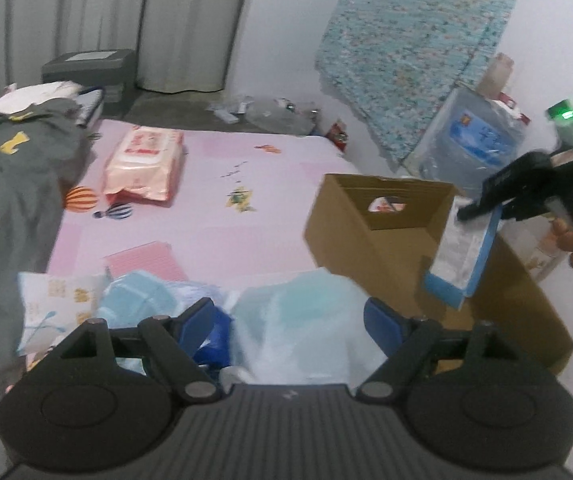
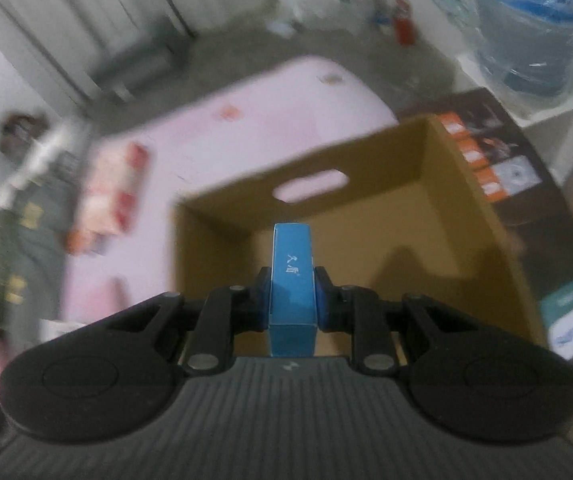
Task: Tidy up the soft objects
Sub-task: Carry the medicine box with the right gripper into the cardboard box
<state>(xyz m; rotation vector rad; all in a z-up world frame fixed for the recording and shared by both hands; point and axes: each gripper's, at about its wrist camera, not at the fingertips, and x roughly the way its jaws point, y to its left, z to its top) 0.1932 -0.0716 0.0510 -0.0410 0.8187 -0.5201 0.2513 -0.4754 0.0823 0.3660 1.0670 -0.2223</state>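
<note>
Now the right gripper [image 2: 292, 294], clamped on the blue packet [image 2: 291, 280], hangs over the cardboard box [image 2: 418, 216] at mid-frame and probably needs only to let go, while the left gripper [image 1: 288, 320] gapes empty above the plastic bags [image 1: 306, 320] at lower centre.

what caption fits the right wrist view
Right gripper holds a flat blue cardboard packet above the open brown cardboard box.

Cardboard box [image 2: 366, 216] interior seemingly clear

Pale curtains [image 1: 126, 20] hung in folds along back wall. White wall [image 1: 286, 32] on right, patterned teal mat [image 1: 414, 48] leaning against it. Grey floor [image 1: 174, 102] beyond bed, small clutter scattered there. Grey storage box [image 1: 90, 66] stood by curtains. Bed under pink printed sheet [image 1: 222, 208]. Large water jug [image 2: 538, 24] near wall. Light soft, even.
</note>
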